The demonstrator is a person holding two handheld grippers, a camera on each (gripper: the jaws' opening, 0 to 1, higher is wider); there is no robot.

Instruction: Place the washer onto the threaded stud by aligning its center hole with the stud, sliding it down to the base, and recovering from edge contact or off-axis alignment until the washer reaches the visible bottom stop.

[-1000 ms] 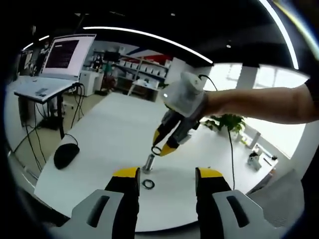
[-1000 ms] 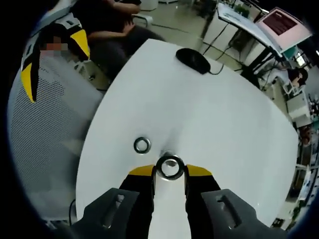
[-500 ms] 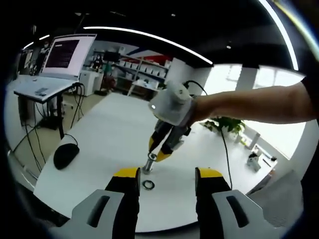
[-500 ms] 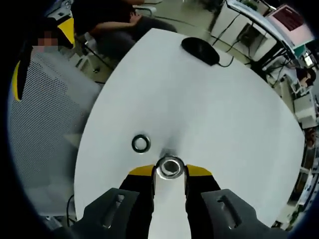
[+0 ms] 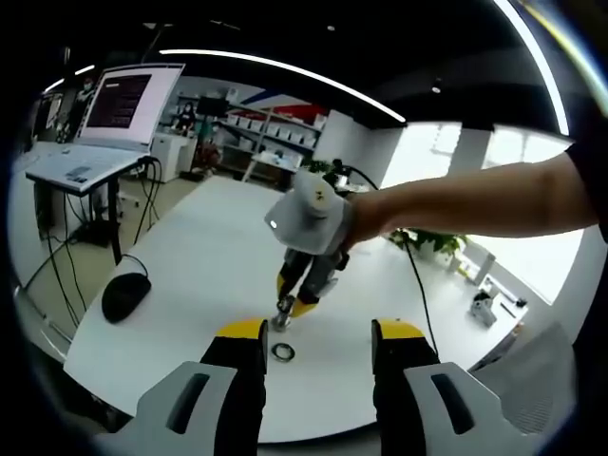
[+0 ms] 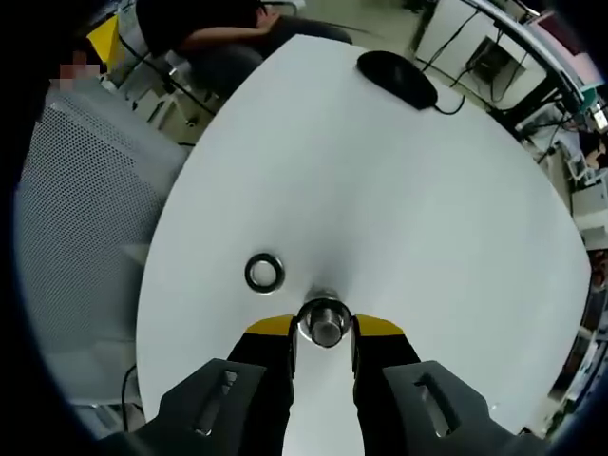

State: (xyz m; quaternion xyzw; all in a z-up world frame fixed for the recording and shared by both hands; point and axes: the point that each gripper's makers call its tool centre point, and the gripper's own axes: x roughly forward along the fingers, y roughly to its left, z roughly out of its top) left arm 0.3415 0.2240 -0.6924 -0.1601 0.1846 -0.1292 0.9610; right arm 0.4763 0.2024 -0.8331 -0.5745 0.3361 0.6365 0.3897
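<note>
In the right gripper view, my right gripper (image 6: 323, 328) is shut on a metal washer (image 6: 311, 313) that it holds over the threaded stud (image 6: 327, 329); the stud's top shows through the washer's hole. A second, loose washer (image 6: 264, 273) lies flat on the white table (image 6: 380, 190), just left of the stud. In the left gripper view, the right gripper (image 5: 293, 306) points down at the stud (image 5: 281, 316), with the loose washer (image 5: 282, 352) in front of it. My left gripper (image 5: 318, 342) is open and hovers near the table's edge, holding nothing.
A black computer mouse (image 5: 125, 295) with its cable lies on the table's left end, also seen as the mouse (image 6: 397, 77) in the right gripper view. A desk with a monitor (image 5: 128, 102) stands beyond. A mesh chair (image 6: 76, 209) and a seated person (image 6: 204, 28) are beside the table.
The right gripper has come down with the washer from above the stud onto its top, so the stud now shows inside the hole. The left gripper stays still.
</note>
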